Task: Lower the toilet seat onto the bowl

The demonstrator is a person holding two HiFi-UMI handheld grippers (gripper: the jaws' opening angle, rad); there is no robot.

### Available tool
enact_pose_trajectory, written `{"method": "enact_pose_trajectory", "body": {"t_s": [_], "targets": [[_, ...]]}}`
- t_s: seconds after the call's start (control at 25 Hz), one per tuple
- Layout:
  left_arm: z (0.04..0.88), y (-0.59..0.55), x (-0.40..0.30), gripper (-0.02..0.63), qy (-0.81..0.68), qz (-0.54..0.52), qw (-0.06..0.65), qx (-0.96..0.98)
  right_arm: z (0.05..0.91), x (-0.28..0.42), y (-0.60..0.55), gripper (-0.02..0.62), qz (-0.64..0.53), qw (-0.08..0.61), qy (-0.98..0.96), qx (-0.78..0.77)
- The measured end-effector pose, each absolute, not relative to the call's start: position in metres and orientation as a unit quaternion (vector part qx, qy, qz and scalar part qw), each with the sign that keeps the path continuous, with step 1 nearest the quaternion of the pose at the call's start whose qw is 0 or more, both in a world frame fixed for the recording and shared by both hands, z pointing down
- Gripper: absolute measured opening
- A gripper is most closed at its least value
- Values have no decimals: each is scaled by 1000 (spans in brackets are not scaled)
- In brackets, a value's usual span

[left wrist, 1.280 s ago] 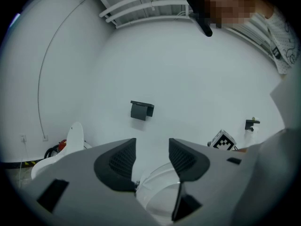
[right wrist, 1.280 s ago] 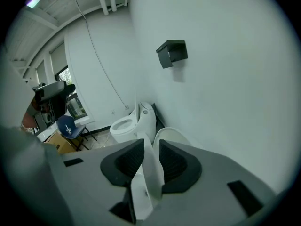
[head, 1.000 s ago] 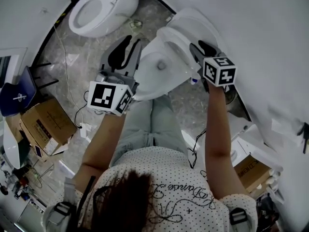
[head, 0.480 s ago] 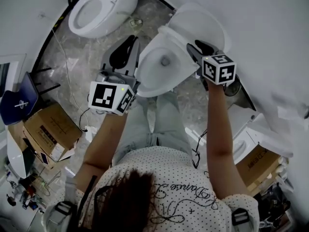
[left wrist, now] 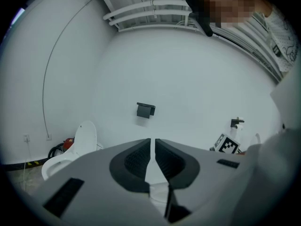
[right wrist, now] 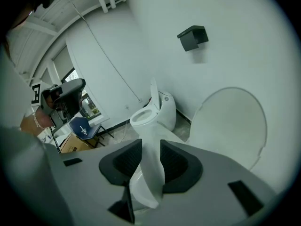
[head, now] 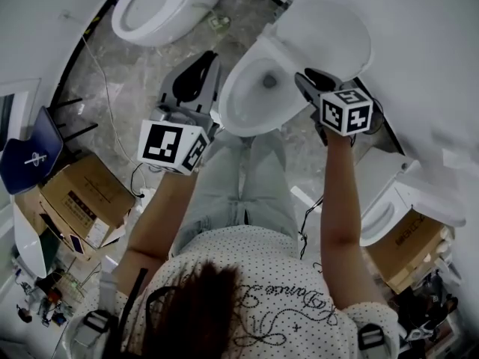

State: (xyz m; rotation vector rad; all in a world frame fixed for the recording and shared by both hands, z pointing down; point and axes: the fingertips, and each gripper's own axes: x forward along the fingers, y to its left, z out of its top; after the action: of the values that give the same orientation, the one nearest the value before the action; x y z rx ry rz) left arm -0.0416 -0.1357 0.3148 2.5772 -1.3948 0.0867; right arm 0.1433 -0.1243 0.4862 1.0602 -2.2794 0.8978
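The fingers (right wrist: 176,162) of our right gripper (right wrist: 151,142) have just been closing. Now they pinch the white toilet seat (right wrist: 150,175) by its edge, on the side near the wall (head: 419,66). The fingers (left wrist: 137,164) of our left gripper (left wrist: 153,142) have just been closing too. They are almost pressed together, with only a thin crack and nothing in it. That gripper hangs just beside the other side of the bowl (head: 262,88). The seat lies low over the bowl, but we cannot tell if it rests on it all the way. The lid (head: 329,32) stands open behind it, by the wall. The toilet stands at the edge of the grey floor (head: 142,81), next to the wall. Another toilet (head: 161,2) stands well apart. A brown box (head: 75,197) sits on the floor behind the left gripper.
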Motion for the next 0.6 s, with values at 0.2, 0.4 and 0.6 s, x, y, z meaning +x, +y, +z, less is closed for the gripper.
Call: {"method": "enact_pose_trajectory", "body": {"t_s": [0.2,0.4,0.6], "targets": [[327,-119,-69,34,-466,33,112,877,499,114,-97,104,327,254,-830,372],[344,-108,-84,31,-454,45,115,882,516,91,-74,104,337,262,-825,370],[362,-105,-91,23,-444,61,109,888,534,69,-53,104,328,272,-824,373]]}}
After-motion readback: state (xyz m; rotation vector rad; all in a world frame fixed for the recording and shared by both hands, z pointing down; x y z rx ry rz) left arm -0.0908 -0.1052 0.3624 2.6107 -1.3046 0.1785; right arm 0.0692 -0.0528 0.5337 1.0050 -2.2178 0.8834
